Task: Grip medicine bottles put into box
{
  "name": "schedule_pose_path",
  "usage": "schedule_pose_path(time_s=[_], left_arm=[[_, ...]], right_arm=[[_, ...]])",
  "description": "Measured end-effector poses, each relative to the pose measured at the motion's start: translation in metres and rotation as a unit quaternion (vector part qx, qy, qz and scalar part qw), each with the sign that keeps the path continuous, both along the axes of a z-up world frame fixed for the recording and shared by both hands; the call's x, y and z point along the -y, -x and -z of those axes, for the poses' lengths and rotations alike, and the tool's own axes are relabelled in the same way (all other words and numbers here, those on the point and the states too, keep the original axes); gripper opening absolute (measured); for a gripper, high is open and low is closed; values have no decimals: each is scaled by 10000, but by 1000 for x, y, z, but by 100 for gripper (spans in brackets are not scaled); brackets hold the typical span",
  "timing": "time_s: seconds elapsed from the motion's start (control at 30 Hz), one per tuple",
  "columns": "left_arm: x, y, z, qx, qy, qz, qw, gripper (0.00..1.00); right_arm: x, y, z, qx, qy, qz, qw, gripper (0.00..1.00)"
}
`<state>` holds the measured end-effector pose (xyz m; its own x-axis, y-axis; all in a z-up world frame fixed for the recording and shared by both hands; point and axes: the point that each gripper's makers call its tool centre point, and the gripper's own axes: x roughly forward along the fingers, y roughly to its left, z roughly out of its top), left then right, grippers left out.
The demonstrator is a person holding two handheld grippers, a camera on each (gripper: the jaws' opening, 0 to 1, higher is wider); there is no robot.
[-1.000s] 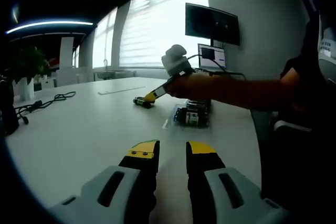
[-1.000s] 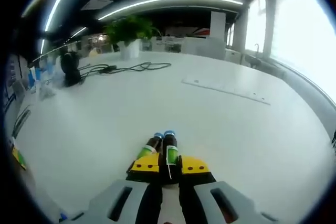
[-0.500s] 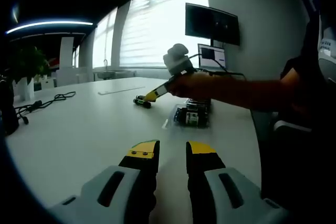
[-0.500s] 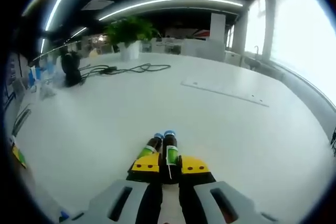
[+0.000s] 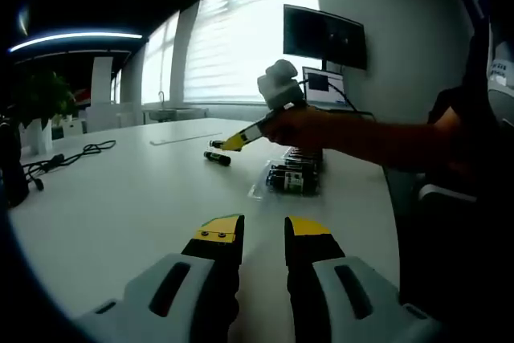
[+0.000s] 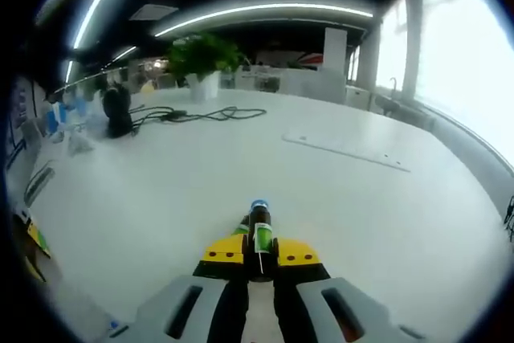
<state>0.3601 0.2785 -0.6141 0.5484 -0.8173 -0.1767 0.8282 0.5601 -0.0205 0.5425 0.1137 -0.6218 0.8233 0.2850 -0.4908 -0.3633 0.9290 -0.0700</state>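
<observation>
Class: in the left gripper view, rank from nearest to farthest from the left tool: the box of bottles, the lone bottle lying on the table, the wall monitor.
1. Box of bottles, ahead, slightly right.
2. Lone bottle, beyond it, on the table.
3. Wall monitor, far wall, upper right.

right gripper (image 5: 218,144) holds a bottle (image 5: 214,144) above another bottle (image 5: 218,157) on the table (image 5: 120,198)

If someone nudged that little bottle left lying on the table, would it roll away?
Probably: the bottle lies on its side on the smooth white table, and looks round. It seems small, so likely light and easily pushed.
</observation>
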Motion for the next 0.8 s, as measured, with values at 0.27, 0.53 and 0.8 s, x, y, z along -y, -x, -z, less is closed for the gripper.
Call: schedule_pose_path(time_s=[0.27, 0.53, 0.8], left_arm=[[0, 0, 0, 5, -10, 0, 10000, 14], [0, 0, 0, -1, -10, -8, 10000, 14], [0, 0, 1, -1, -32, -13, 10000, 14]], right_arm=[[-3, 11, -7, 108, -28, -75, 9999, 7], [-8, 30, -16, 224, -151, -173, 9995, 6], [-19, 49, -31, 374, -233, -334, 9985, 6]])
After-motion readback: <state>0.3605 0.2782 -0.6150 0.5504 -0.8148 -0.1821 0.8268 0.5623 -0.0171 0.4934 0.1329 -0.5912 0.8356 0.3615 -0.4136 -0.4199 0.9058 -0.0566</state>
